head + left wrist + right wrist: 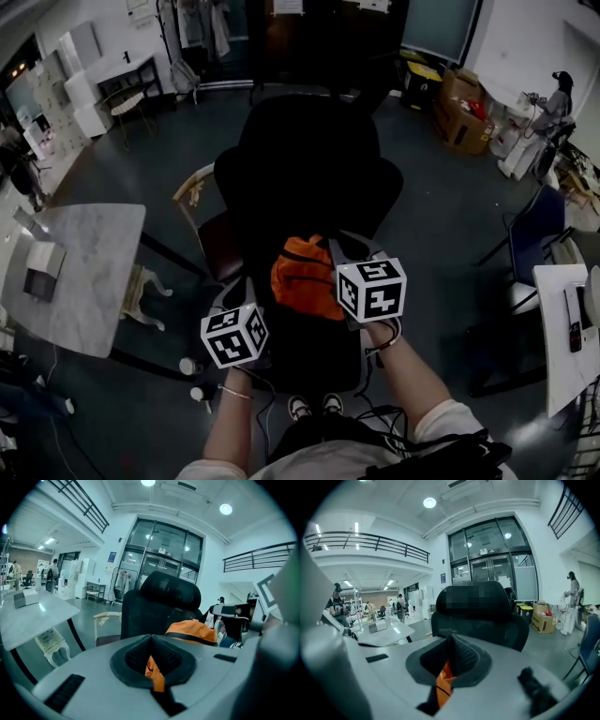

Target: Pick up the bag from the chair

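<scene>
Left gripper and right gripper pinch orange bag over chair, table nearby.

Clamping a strip of the orange bag tight between the dark pads of the right gripper; letting the fabric's end hang out below the closed jaws; facing a black office chair just beyond; showing a white table at left, cardboard boxes and a standing person at right.
</scene>
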`<state>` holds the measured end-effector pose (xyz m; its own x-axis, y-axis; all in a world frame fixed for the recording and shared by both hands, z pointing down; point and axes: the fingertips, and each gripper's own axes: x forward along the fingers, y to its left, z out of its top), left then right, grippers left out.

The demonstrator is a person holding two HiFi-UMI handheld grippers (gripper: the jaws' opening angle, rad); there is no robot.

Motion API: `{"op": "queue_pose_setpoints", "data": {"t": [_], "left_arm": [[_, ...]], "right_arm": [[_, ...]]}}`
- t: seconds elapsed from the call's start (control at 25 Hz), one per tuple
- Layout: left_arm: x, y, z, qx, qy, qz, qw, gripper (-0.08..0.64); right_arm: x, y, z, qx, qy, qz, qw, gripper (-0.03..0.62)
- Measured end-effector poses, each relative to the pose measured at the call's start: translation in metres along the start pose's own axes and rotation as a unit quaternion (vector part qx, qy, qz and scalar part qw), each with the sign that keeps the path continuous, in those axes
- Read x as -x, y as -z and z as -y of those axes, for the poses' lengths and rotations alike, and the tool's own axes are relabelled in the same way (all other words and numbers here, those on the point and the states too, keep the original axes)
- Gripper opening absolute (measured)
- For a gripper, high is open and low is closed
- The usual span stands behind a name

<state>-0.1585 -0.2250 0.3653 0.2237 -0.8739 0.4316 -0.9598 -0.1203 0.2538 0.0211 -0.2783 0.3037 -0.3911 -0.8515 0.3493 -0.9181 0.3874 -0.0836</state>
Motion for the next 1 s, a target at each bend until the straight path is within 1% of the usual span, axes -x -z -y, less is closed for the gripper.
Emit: {"op": "queue_pose_setpoints", "data": {"t": [0.24,0.4,0.56,0.72,0.88,1.0], "left_arm": [[0.002,-0.045,0.018,-0.018,0.026,0.027,0.9991,0.012],[0.001,-0.064,0.03,-0.021,0.044,0.036,0.9982,0.012],[0.005,-0.081,0.049,-0.034,0.063,0.048,0.9963,0.012],[0.006,-0.102,0.069,-0.045,0.087,0.06,0.9934,0.012],[0.007,-0.114,0.088,-0.062,0.107,0.065,0.9902,0.012],[0.007,-0.118,0.106,-0.065,0.125,0.068,0.9877,0.012]], "right_arm": [[0.022,-0.05,0.009,0.001,0.02,0.036,0.999,0.036],[0.037,-0.076,0.017,0.0,0.038,0.055,0.998,0.035],[0.059,-0.104,0.025,0.001,0.053,0.08,0.995,0.035],[0.08,-0.139,0.033,0.013,0.075,0.111,0.991,0.035],[0.104,-0.157,0.047,0.018,0.105,0.128,0.986,0.036],[0.123,-0.16,0.061,0.016,0.123,0.134,0.983,0.035]]}}
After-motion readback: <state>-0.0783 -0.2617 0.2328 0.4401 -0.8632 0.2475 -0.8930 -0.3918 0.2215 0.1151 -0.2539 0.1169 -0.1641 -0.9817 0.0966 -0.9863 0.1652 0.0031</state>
